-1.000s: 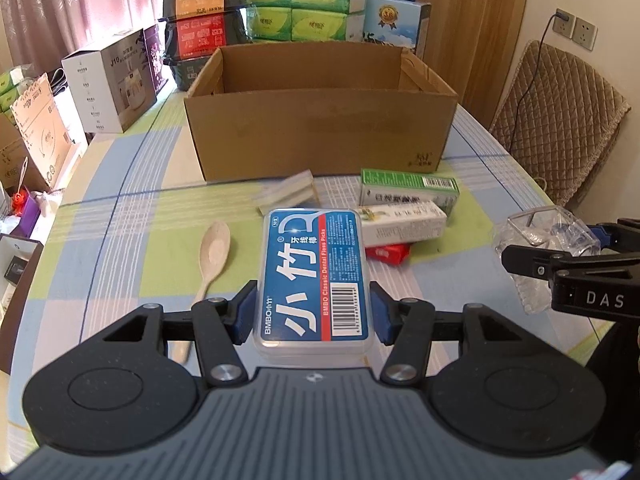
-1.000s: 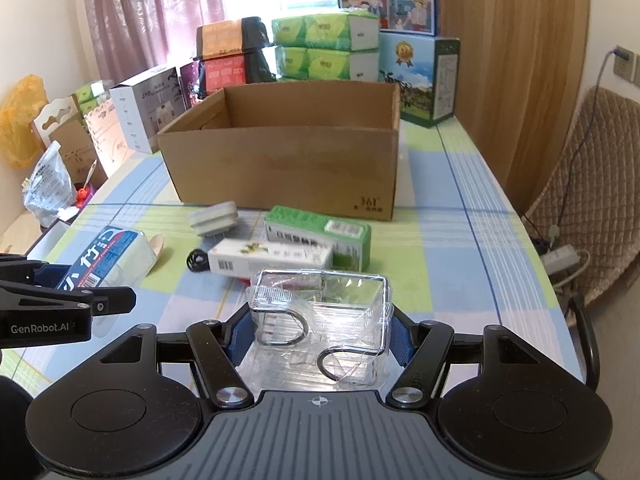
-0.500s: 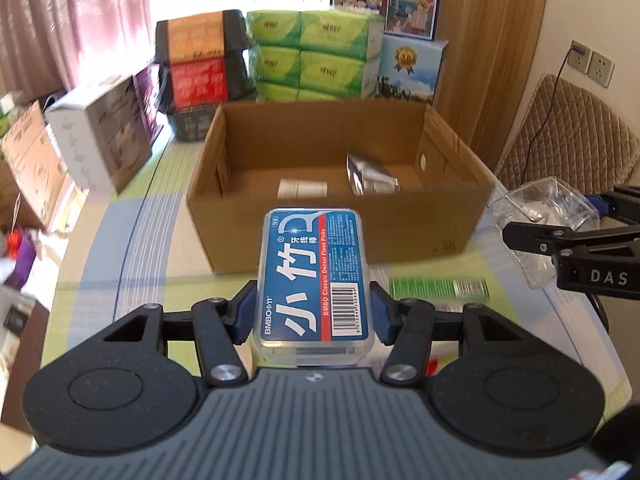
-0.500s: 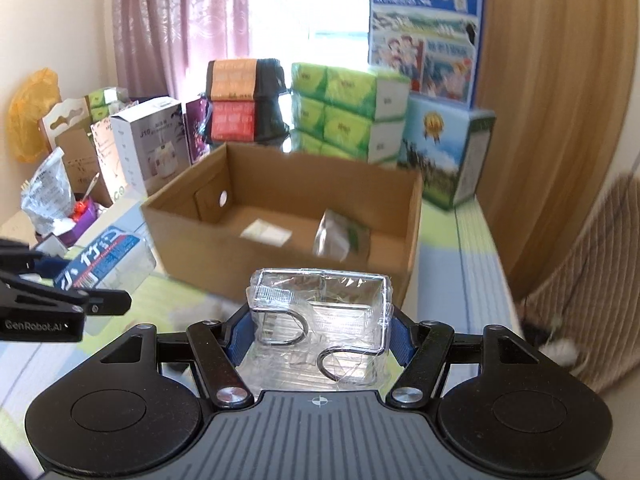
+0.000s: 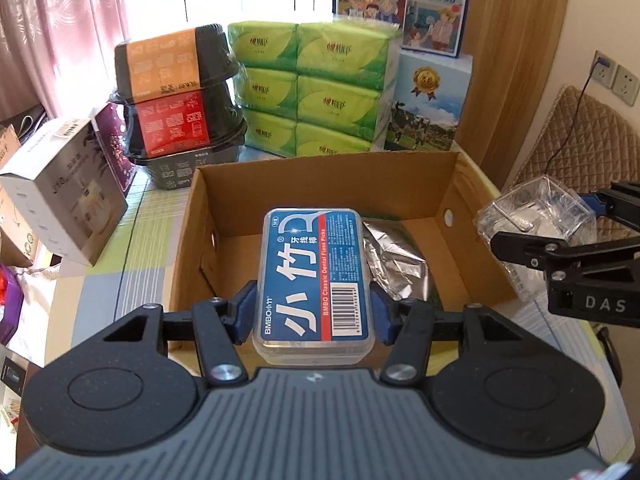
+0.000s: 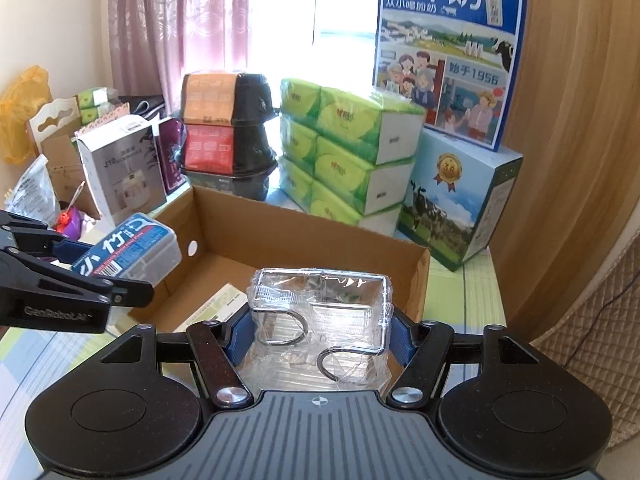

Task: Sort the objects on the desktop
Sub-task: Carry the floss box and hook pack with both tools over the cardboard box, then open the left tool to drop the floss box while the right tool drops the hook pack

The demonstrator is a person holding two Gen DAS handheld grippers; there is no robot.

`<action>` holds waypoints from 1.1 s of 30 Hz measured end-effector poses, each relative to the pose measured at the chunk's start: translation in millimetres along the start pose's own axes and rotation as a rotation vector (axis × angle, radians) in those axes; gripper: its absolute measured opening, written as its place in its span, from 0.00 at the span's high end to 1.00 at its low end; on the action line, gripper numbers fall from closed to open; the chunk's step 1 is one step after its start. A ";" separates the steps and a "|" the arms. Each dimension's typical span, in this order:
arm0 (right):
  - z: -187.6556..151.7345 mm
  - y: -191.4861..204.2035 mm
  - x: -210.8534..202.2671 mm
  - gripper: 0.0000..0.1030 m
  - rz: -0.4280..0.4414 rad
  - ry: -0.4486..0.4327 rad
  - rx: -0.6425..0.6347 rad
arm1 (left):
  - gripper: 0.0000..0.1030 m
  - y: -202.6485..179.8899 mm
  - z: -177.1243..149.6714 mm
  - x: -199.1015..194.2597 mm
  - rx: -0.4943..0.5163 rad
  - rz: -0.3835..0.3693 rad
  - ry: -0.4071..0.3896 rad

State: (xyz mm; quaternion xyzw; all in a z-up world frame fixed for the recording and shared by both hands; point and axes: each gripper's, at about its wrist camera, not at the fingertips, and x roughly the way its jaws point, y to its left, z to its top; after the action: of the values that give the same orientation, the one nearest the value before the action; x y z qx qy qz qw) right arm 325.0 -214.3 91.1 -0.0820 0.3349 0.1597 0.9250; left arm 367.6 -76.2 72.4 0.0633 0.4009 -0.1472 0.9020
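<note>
Floss-pick box (image 5: pixel 314 280): blue-labelled clear case, held level over the near wall of the cardboard box (image 5: pixel 248 184), label up; seen from the right wrist view it sat at the carton's left near corner.
Clear packet (image 6: pixel 320 320): transparent wrapped pack with metal hooks inside, held over the carton's near right part, above its open floor.
Carton contents: a crinkled foil pouch (image 5: pixel 394 258) lay on the floor toward the right wall; a pale flat pack (image 6: pixel 222 306) lay near the near wall.
Step in hand (judgement): both items appeared ready for release into the carton.
How to do it well (judgement): carry each item past the near wall so it clears the rim, lower before letting go, and keep the floss case flat. Aim the case at bare floor left of the foil pouch. Release one side at a time so the grippers, close together here, do not knock.
Left gripper (image 5: pixel 314 312): jaws roughly half closed, blue pads clamped on the long sides of the floss case.
Right gripper (image 6: pixel 318 338): jaws similarly part closed, gripping the clear packet by its sides; the wrap looked soft, so slippage seemed possible.
Surroundings: green tissue packs (image 5: pixel 316 88) stood beyond the carton's far wall.
</note>
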 end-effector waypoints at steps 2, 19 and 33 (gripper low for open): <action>1.8 -3.3 11.5 0.38 -0.001 0.017 -0.002 | 0.50 2.0 2.3 11.9 -0.010 -0.004 0.014; -1.3 -19.9 71.1 0.38 0.008 0.076 0.070 | 0.32 14.9 2.7 60.1 -0.075 -0.045 -0.008; 1.0 -16.6 71.0 0.24 0.032 0.041 0.100 | 0.32 25.4 -15.7 40.6 -0.079 -0.036 -0.033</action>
State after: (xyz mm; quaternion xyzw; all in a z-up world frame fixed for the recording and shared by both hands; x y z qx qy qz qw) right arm 382.9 -212.5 46.8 -0.0334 0.3626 0.1559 0.9182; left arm 390.4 -57.2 31.7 0.0177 0.3925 -0.1484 0.9075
